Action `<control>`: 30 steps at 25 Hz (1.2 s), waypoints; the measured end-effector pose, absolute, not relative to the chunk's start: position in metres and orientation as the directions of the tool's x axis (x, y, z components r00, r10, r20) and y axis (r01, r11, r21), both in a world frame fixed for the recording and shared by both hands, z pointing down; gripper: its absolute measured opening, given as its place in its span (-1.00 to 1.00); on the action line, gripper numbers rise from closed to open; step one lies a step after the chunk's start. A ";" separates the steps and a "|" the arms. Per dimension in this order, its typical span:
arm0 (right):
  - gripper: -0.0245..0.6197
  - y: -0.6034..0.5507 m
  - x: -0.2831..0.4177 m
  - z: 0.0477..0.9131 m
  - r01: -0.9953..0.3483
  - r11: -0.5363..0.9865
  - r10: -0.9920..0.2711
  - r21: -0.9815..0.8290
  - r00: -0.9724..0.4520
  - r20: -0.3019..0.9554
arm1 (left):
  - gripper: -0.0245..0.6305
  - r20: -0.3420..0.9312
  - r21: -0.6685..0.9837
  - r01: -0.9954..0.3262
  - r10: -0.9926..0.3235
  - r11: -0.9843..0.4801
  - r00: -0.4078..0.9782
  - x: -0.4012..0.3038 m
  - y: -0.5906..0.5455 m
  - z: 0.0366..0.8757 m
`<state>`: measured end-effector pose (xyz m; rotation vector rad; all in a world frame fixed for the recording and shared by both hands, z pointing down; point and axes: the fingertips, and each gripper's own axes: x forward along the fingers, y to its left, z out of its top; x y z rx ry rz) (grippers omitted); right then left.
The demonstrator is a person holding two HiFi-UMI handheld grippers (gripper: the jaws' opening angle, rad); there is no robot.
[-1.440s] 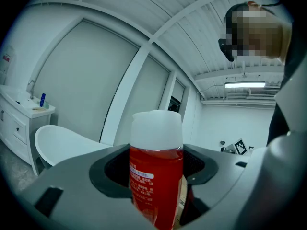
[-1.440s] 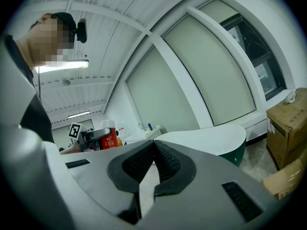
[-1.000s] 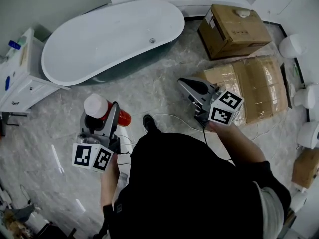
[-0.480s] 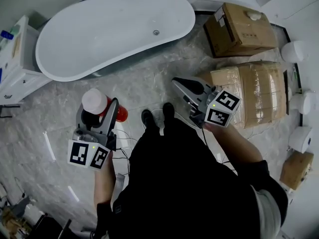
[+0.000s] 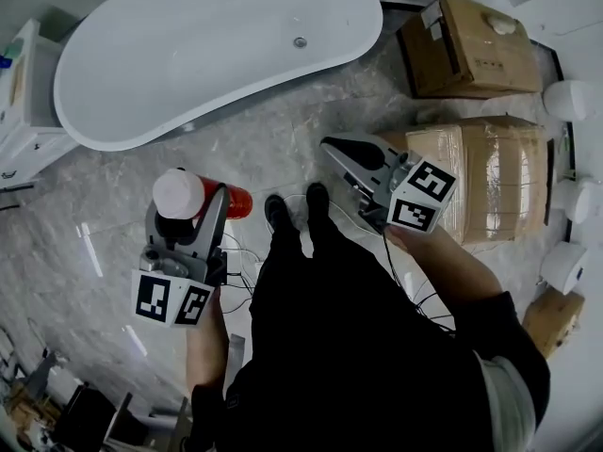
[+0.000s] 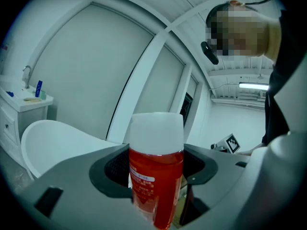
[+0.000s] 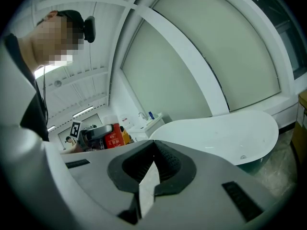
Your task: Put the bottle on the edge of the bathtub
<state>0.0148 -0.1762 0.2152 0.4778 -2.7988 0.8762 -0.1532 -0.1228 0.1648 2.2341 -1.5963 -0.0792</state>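
Left claw (image 5: 187, 217) clamped on red bottle (image 5: 181, 194), near bathtub (image 5: 188, 55), short of its rim. Right claw (image 5: 341, 151) closed, empty.

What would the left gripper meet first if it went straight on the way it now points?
Probably the near side of the bathtub; the left gripper, shut on the bottle, points at it, height unclear.

A red bottle (image 5: 200, 197) with a white cap is held, cap uppermost, between the fingers (image 5: 213, 222) of the left gripper (image 5: 187, 205), above the floor, well apart from the white oval bathtub (image 5: 188, 55).
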 end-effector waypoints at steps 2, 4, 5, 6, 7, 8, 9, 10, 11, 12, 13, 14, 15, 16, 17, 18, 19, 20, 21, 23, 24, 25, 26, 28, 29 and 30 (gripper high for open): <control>-0.84 -0.184 0.013 0.225 -0.342 0.773 -0.240 -0.534 -0.937 0.254 | -0.02 0.184 0.330 -0.901 -0.917 -0.281 0.353 -0.148 -0.133 0.174; -0.84 -0.194 0.013 0.240 -0.342 0.763 -0.237 -0.548 -0.937 0.255 | -0.02 0.199 0.308 -0.907 -0.913 -0.288 0.357 -0.144 -0.143 0.186; -0.84 -0.199 0.013 0.249 -0.343 0.756 -0.236 -0.557 -0.937 0.258 | -0.02 0.206 0.303 -0.908 -0.911 -0.289 0.359 -0.143 -0.148 0.193; -0.84 -0.203 0.013 0.259 -0.344 0.750 -0.233 -0.566 -0.937 0.261 | -0.02 0.212 0.304 -0.908 -0.909 -0.289 0.360 -0.142 -0.152 0.201; -0.84 -0.206 0.012 0.269 -0.342 0.744 -0.228 -0.574 -0.937 0.264 | -0.02 0.216 0.309 -0.906 -0.907 -0.288 0.362 -0.141 -0.155 0.210; -0.84 -0.208 0.011 0.280 -0.339 0.739 -0.222 -0.581 -0.938 0.266 | -0.02 0.219 0.315 -0.905 -0.906 -0.285 0.362 -0.141 -0.158 0.219; -0.84 -0.209 0.008 0.290 -0.335 0.737 -0.214 -0.587 -0.939 0.268 | -0.02 0.222 0.319 -0.905 -0.906 -0.281 0.360 -0.141 -0.161 0.229; -0.84 -0.210 0.005 0.301 -0.330 0.735 -0.205 -0.592 -0.941 0.270 | -0.02 0.227 0.320 -0.906 -0.907 -0.275 0.356 -0.142 -0.164 0.238; -0.84 -0.209 0.001 0.311 -0.324 0.733 -0.195 -0.598 -0.942 0.271 | -0.02 0.234 0.320 -0.908 -0.907 -0.269 0.351 -0.143 -0.165 0.249; -0.84 -0.207 -0.003 0.320 -0.318 0.730 -0.185 -0.605 -0.944 0.273 | -0.02 0.244 0.320 -0.910 -0.905 -0.263 0.347 -0.145 -0.166 0.259; -0.84 -0.205 -0.008 0.330 -0.312 0.727 -0.175 -0.612 -0.946 0.274 | -0.02 0.253 0.320 -0.911 -0.903 -0.259 0.346 -0.146 -0.165 0.268; -0.84 -0.203 -0.014 0.338 -0.306 0.724 -0.166 -0.618 -0.947 0.275 | -0.02 0.261 0.319 -0.912 -0.901 -0.258 0.346 -0.148 -0.164 0.277; -0.84 -0.202 -0.020 0.346 -0.301 0.722 -0.158 -0.623 -0.948 0.274 | -0.02 0.266 0.317 -0.912 -0.899 -0.259 0.348 -0.151 -0.164 0.285; -0.84 -0.201 -0.027 0.354 -0.296 0.722 -0.152 -0.625 -0.950 0.273 | -0.02 0.269 0.314 -0.913 -0.898 -0.260 0.348 -0.154 -0.163 0.292; -0.84 -0.199 -0.033 0.361 -0.291 0.723 -0.146 -0.627 -0.951 0.272 | -0.02 0.272 0.310 -0.914 -0.897 -0.260 0.347 -0.158 -0.162 0.300; -0.84 -0.198 -0.040 0.368 -0.285 0.725 -0.140 -0.627 -0.952 0.271 | -0.02 0.274 0.308 -0.916 -0.898 -0.258 0.345 -0.161 -0.160 0.308; -0.84 -0.196 -0.046 0.374 -0.279 0.729 -0.133 -0.626 -0.954 0.270 | -0.02 0.276 0.309 -0.916 -0.898 -0.254 0.342 -0.164 -0.159 0.317; -0.84 -0.194 -0.050 0.380 -0.271 0.734 -0.125 -0.623 -0.955 0.268 | -0.02 0.277 0.313 -0.916 -0.899 -0.249 0.339 -0.166 -0.157 0.327; -0.84 -0.192 -0.054 0.387 -0.263 0.740 -0.118 -0.619 -0.957 0.266 | -0.02 0.280 0.319 -0.916 -0.899 -0.244 0.337 -0.168 -0.156 0.338; -0.84 -0.188 -0.059 0.401 -0.249 0.754 -0.102 -0.608 -0.959 0.266 | -0.02 0.293 0.323 -0.916 -0.896 -0.237 0.334 -0.170 -0.154 0.362; -0.84 -0.186 -0.061 0.409 -0.243 0.762 -0.094 -0.600 -0.958 0.270 | -0.02 0.300 0.319 -0.918 -0.894 -0.234 0.332 -0.172 -0.154 0.375; -0.84 -0.184 -0.065 0.420 -0.238 0.770 -0.084 -0.593 -0.958 0.275 | -0.02 0.307 0.313 -0.921 -0.893 -0.232 0.329 -0.175 -0.154 0.387; -0.84 -0.184 -0.069 0.431 -0.231 0.776 -0.073 -0.587 -0.957 0.280 | -0.02 0.311 0.308 -0.924 -0.894 -0.228 0.324 -0.179 -0.154 0.400; -0.84 -0.182 -0.076 0.455 -0.218 0.781 -0.051 -0.585 -0.956 0.288 | -0.02 0.315 0.307 -0.927 -0.896 -0.215 0.312 -0.186 -0.154 0.426; -0.84 -0.181 -0.079 0.468 -0.214 0.782 -0.042 -0.586 -0.956 0.292 | -0.02 0.317 0.310 -0.928 -0.898 -0.207 0.307 -0.189 -0.154 0.439; -0.84 -0.181 -0.082 0.481 -0.210 0.781 -0.036 -0.587 -0.955 0.294 | -0.02 0.320 0.313 -0.929 -0.898 -0.199 0.301 -0.191 -0.154 0.453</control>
